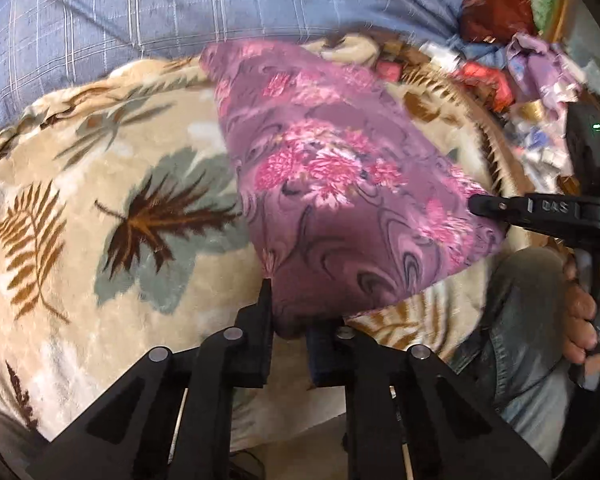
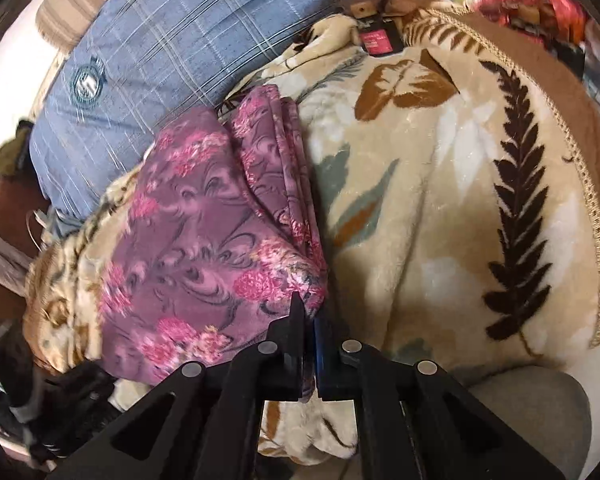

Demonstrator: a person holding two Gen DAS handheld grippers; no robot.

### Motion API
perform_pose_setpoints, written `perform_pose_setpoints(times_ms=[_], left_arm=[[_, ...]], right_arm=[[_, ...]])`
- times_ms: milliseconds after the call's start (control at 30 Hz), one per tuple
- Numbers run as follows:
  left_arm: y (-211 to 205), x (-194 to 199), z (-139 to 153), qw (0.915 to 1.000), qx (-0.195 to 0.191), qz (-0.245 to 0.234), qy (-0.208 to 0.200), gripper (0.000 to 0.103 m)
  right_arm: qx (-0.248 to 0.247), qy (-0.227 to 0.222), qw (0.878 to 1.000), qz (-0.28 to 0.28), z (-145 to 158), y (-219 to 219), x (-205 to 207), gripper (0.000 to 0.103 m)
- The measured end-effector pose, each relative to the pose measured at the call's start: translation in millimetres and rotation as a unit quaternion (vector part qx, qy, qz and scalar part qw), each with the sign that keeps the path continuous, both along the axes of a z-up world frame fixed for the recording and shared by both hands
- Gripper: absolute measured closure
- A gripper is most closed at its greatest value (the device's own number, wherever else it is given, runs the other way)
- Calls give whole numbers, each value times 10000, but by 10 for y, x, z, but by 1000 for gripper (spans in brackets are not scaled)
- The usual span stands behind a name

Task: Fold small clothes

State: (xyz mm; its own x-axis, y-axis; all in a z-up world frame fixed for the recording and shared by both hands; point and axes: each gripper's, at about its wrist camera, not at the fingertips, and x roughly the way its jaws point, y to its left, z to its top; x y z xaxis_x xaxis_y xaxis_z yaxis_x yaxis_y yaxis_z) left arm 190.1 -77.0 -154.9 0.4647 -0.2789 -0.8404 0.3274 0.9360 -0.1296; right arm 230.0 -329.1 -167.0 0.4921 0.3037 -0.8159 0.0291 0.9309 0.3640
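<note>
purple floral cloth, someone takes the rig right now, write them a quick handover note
Left hand-held gripper: shut on a near corner of the purple floral cloth.
Right hand-held gripper: shut on the other near corner.
Cloth: on the leaf-print blanket, already doubled over, layered edge visible in the right wrist view.
Blue checked pillow behind; pile of other clothes beyond.
Left: finish folding, set aside, take the next piece.

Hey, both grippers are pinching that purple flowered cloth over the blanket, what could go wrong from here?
The right gripper pinches only a thin corner of the purple flowered cloth, so that corner may slip out. The left gripper holds a bunched edge, so the fold could come out uneven. The plush leaf-print blanket beneath may drag the cloth.
</note>
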Motion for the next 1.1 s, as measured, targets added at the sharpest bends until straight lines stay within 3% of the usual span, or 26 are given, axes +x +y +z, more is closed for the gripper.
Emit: perform_pose_setpoints(times_ms=[67, 133, 200, 267, 300, 333, 367, 400, 467, 567, 633, 800, 900, 967, 1100], left_arm=[[72, 119, -219, 9994, -100, 127, 305, 91], [127, 107, -184, 9984, -390, 231, 328, 91], [124, 22, -102, 9987, -446, 138, 189, 90], [186, -70, -29, 9973, -654, 109, 303, 89], [229, -104, 14, 9965, -752, 62, 350, 85], [288, -154, 65, 9956, -857, 37, 388, 82], [369, -214, 134, 9939, -1013, 9, 436, 73], [454, -246, 196, 9917, -1200, -31, 458, 60], [619, -307, 367, 9850, -1682, -90, 366, 49], [776, -130, 584, 9760, -2162, -26, 274, 42], [825, 133, 644, 9720, -2323, 179, 287, 40], [735, 1014, 529, 9653, -2483, 541, 603, 39], [696, 1458, 257, 9543, -2655, 862, 1064, 40], [653, 1671, 36, 9455, -2794, 918, 1396, 40], [584, 1810, -195, 9350, -3029, 878, 1622, 40]], right_arm=[[-85, 262, 9996, 54, -182, 54, 52, 100], [-181, 333, 9993, 71, -187, 92, 90, 100], [-276, 319, 9991, 98, -180, 81, 95, 96], [-129, 246, 9995, 130, -147, 44, 66, 87], [12, 192, 9997, 147, -101, 16, 40, 85], [73, 134, 9998, 150, -76, 8, 4, 76], [112, -5, 9999, 131, 18, -30, -51, 64], [137, -111, 9998, 116, 99, -72, -95, 61], [273, -382, 9986, 245, 294, -104, -151, 57], [522, -734, 9935, 699, 632, -50, -83, 42], [842, -857, 9863, 1135, 808, 78, 149, 38], [1201, -602, 9763, 1699, 877, 313, 1026, 38], [1367, -335, 9773, 1583, 651, 402, 1511, 46], [1423, -99, 9827, 1180, 409, 346, 1693, 61], [1722, 187, 9773, 1221, 67, 338, 1804, 65]])
